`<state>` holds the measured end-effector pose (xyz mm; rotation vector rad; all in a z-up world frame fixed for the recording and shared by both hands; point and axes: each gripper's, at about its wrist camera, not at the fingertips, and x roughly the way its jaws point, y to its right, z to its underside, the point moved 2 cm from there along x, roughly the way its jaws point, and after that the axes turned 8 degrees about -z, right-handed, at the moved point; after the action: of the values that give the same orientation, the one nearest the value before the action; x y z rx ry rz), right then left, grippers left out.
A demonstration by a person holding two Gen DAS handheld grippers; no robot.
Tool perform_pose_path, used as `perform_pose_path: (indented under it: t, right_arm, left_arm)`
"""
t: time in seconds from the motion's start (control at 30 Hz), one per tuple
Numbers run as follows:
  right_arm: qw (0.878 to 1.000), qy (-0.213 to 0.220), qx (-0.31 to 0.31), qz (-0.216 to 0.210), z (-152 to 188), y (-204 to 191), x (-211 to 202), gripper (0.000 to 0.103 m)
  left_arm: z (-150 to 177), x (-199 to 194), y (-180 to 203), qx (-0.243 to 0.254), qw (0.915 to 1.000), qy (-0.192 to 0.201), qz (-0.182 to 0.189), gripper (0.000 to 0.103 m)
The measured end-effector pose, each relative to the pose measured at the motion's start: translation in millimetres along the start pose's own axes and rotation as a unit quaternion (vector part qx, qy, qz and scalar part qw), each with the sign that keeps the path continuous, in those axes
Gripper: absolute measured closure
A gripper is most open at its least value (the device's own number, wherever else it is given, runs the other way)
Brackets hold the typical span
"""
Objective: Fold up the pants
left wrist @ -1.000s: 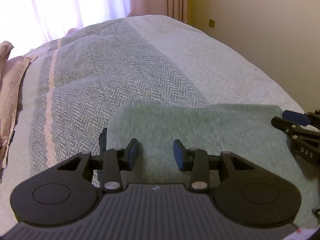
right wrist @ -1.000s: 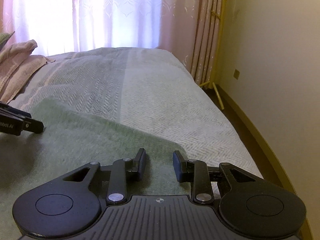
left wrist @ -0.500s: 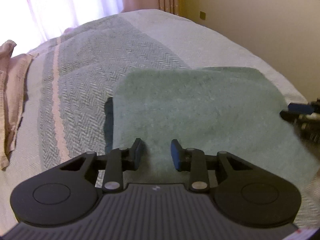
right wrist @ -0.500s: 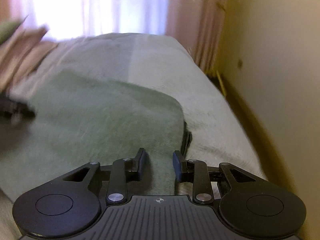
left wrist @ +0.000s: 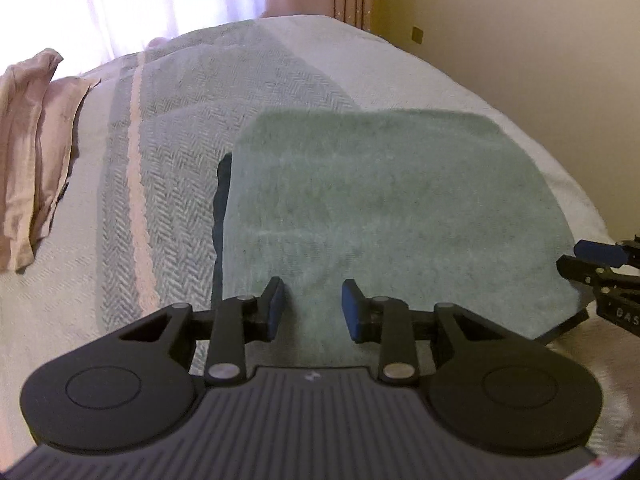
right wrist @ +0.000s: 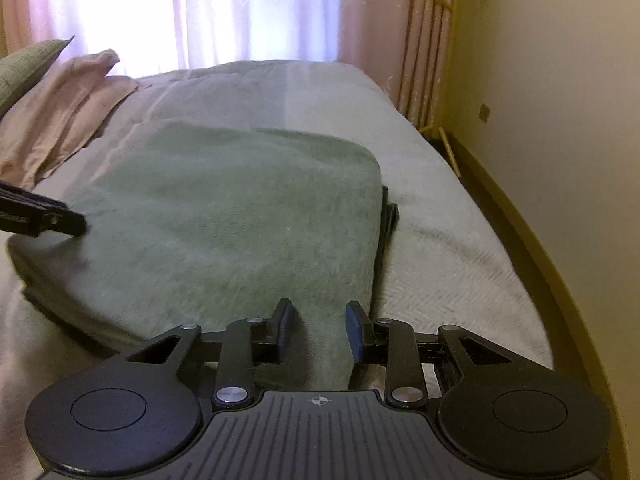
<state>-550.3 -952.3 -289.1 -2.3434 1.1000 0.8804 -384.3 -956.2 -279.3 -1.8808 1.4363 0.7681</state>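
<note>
Green fleece pants [left wrist: 380,200] lie folded into a thick rectangle on the bed, a dark lining showing along the side edges. My left gripper [left wrist: 313,308] is shut on the near edge at the left corner, with fabric bunched between its blue pads. My right gripper [right wrist: 319,328] is shut on the same edge of the pants [right wrist: 224,208] at the right corner. That edge is raised off the cover, its dark underside visible. Each gripper shows in the other's view: the right gripper [left wrist: 580,262] at the right border, the left gripper [right wrist: 60,220] at the left border.
The bed's herringbone blanket [left wrist: 180,120] spreads beyond the pants. Pink bedding [left wrist: 32,140] is piled at the far left, with a green pillow [right wrist: 24,68] behind it. A cream wall [left wrist: 520,40] and a strip of floor [right wrist: 500,184] run along the bed's right side. Curtains [right wrist: 240,8] hang at the back.
The left jaws narrowed onto the fabric. Both grippers rose and drew back, so the whole folded rectangle now shows and its near edge is lifted.
</note>
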Motion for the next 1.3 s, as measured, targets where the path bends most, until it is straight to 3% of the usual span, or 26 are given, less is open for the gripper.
perform_pose_path:
  t: [0.17,0.3,0.37,0.43,0.5,0.6,0.63,0.73,0.87,1.13,1.3]
  right_arm:
    - [1.0,-0.01,0.021,0.01,-8,2,-17,0.077]
    - [0.999,-0.009,0.047,-0.016,4,1,-35,0.077]
    - [0.997,-0.037,0.066,-0.009,8,-1,-28,0.077]
    - [0.995,-0.031,0.089,-0.014,4,-7,-47,0.077]
    - [0.994,-0.016,0.108,-0.027,-3,-16,-75,0.073]
    - [0.99,-0.013,0.133,-0.045,-12,-35,-121,0.048]
    - [0.989,-0.008,0.138,-0.05,-13,-43,-141,0.045]
    - [0.988,-0.007,0.142,-0.056,-14,-66,-186,0.042]
    - [0.991,-0.019,0.123,-0.057,-8,-96,-231,0.041]
    - [0.997,0.01,0.071,0.017,12,-164,-317,0.041]
    - [0.993,0.013,0.114,0.008,19,-196,-364,0.041]
  left_arm:
    - [2,-16,-1,-0.016,0.9998,0.002,-0.015,0.074]
    - [10,-40,-2,-0.017,0.9994,-0.002,-0.029,0.07]
    - [14,-51,-2,-0.022,0.9987,-0.013,-0.044,0.07]
    - [16,-69,-5,-0.035,0.9979,-0.019,-0.051,0.068]
    - [19,-97,-8,-0.047,0.9972,-0.021,-0.054,0.06]
    - [24,-145,-11,-0.064,0.9964,-0.025,-0.049,0.049]
    - [26,-163,-12,-0.07,0.9961,-0.026,-0.047,0.043]
    - [34,-212,-14,-0.078,0.9958,-0.023,-0.043,0.039]
    - [51,-270,-22,-0.085,0.9954,-0.011,-0.042,0.02]
    - [97,-373,-48,-0.048,0.9977,0.033,-0.036,0.009]
    - [123,-432,-68,-0.041,0.9975,0.053,-0.021,0.007]
